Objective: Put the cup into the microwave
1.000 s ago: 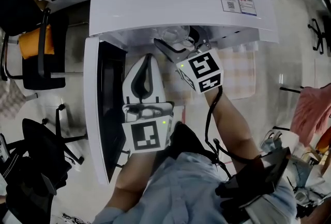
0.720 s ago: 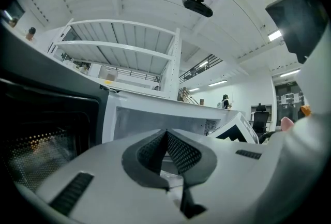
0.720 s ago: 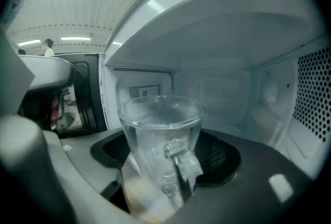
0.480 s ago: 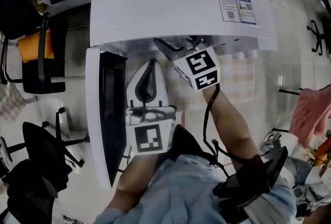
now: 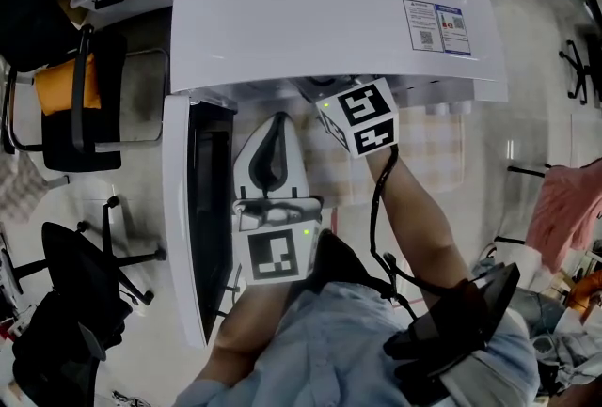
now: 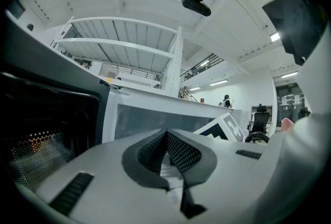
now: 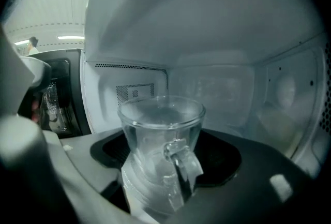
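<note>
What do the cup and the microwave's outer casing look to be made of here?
Cup: most likely clear glass. What lies behind shows through its wall, and rim and handle carry bright glints. Clear plastic can't be ruled out.
Microwave: looks like white painted sheet metal, with a flat, smooth, faintly glossy top panel. What is under the coating can't be told.

The left gripper (image 5: 277,119) is a white, teardrop-shaped shell with dark grey, mesh-textured pads (image 6: 183,153) lining a pointed opening. At its 6 o'clock end sits a white marker cube (image 5: 276,255) printed with black squares, with a small green light (image 5: 307,232) at the cube's 1 o'clock corner. The right gripper (image 7: 165,176) bears a like second cube (image 5: 363,118), a black cable (image 5: 374,217) leaving it at 5 o'clock, and the person wears a light blue shirt (image 5: 329,339).
</note>
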Action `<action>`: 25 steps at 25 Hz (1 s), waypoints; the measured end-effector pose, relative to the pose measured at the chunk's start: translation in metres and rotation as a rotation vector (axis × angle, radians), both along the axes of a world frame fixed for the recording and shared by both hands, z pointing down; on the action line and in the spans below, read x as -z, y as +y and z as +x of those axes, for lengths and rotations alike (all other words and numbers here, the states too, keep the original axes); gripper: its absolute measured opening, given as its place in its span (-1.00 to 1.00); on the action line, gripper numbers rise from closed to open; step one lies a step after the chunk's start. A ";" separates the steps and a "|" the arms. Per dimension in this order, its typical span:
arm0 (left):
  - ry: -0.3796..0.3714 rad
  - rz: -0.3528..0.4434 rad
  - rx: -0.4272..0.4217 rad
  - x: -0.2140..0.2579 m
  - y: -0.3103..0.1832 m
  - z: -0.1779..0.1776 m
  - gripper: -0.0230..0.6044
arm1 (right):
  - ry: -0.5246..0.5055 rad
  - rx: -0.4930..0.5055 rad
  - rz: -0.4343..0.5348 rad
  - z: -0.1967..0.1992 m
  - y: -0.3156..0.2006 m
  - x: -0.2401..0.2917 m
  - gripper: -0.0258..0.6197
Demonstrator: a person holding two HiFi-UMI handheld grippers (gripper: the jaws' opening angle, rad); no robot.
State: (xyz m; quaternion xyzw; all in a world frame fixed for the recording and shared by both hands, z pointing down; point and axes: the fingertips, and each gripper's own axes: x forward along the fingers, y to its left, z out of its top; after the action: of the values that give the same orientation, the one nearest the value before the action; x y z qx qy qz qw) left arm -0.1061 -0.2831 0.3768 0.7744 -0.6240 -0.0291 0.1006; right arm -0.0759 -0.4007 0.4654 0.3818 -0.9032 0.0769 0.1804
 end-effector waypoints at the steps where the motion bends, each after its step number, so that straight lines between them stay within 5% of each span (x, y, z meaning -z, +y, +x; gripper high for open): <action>1: 0.000 -0.001 0.002 0.000 0.000 0.000 -0.91 | -0.003 -0.001 0.002 0.000 -0.002 0.000 0.20; 25: 0.007 -0.008 0.010 0.002 0.002 -0.003 -0.91 | -0.013 -0.019 0.097 0.001 -0.011 0.003 0.21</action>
State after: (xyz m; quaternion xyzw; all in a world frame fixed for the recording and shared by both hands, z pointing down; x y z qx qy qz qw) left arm -0.1089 -0.2812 0.3747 0.7707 -0.6277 -0.0297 0.1056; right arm -0.0752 -0.4121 0.4620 0.3981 -0.9034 0.0369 0.1552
